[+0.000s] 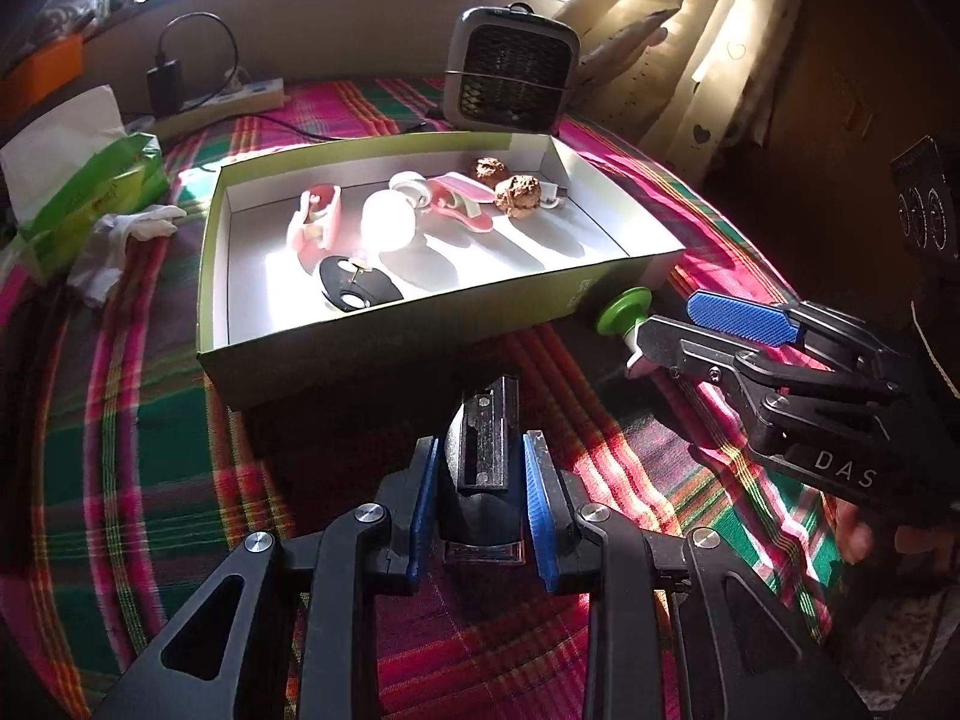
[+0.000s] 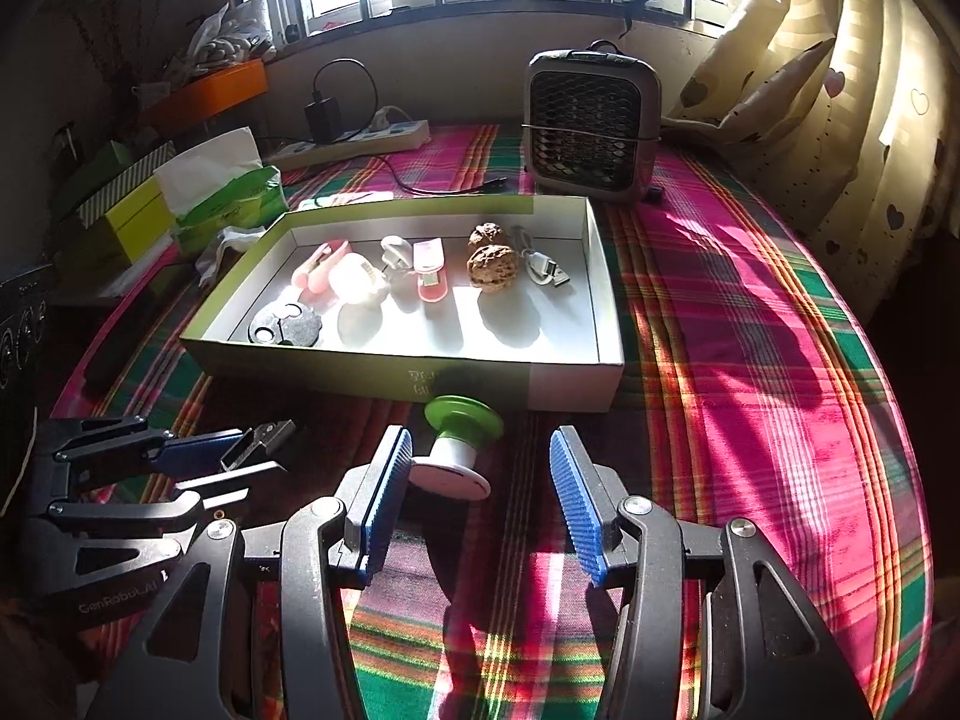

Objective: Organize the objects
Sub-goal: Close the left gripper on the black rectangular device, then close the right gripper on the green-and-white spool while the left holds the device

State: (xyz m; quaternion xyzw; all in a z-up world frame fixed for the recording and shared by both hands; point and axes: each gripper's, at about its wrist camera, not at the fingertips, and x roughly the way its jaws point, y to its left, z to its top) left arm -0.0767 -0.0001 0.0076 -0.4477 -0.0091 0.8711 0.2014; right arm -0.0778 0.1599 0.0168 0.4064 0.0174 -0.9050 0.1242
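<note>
My left gripper (image 1: 480, 444) is shut on a black stapler-like tool (image 1: 480, 480), its blue pads pressing both sides, just in front of the shallow green box (image 1: 420, 324). The box holds pink items, a white ball (image 1: 389, 219), two walnuts (image 1: 516, 195) and a black oval piece (image 1: 357, 288). A green-and-white knob-shaped object (image 2: 462, 414) lies on the cloth against the box's front wall. My right gripper (image 2: 480, 438) stands open around its white base, which sits close to the left pad. The left wrist view shows the right gripper (image 1: 666, 318) at that object (image 1: 624, 306).
The bed has a pink and green plaid cloth (image 2: 750, 360). A small grey fan heater (image 2: 591, 126) stands behind the box. A green tissue pack (image 2: 228, 198), boxes and a power strip (image 2: 360, 138) lie at the back left. Curtains (image 2: 840, 90) hang at the right.
</note>
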